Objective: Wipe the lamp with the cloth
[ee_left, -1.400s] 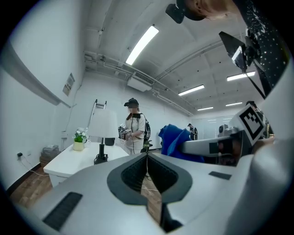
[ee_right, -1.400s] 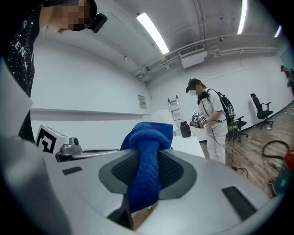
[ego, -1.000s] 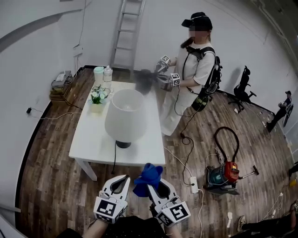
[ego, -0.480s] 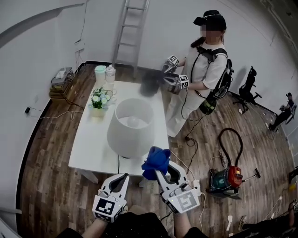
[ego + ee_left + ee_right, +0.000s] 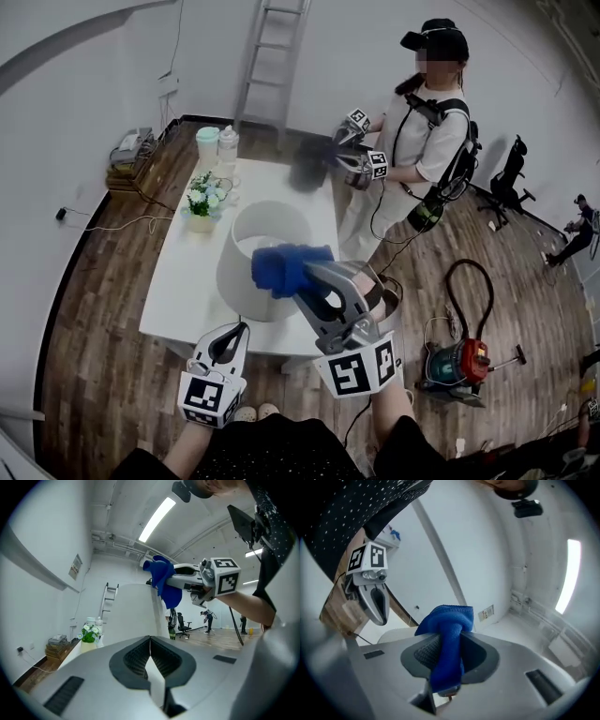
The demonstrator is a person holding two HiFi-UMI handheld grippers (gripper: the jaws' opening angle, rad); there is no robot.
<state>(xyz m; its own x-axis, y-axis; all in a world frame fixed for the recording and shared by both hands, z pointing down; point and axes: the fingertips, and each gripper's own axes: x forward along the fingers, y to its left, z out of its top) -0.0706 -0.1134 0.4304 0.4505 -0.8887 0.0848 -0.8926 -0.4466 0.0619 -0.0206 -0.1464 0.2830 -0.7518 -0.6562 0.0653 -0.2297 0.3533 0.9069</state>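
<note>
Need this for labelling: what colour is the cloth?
The cloth is blue, clearest in the right gripper view.

Overall light: your room is bright and evenly lit, and the white walls bounce the light around.
Source: the ceiling tube (image 5: 157,520) in your left gripper view glares to pure white, and another strip (image 5: 569,576) burns out at the rim of your right gripper view.
Shadows: soft and faint, with only a weak one on the floor under the table (image 5: 183,281).
Exposure: the lamp (image 5: 242,281) shade and the tabletop run nearly white, with little texture.
Distortion: all your views are fisheye. The ladder (image 5: 272,47) and the wall lines bow, and the corners go black.
Focus: the cloth (image 5: 447,639) weave is crisp in your right gripper view.
</note>
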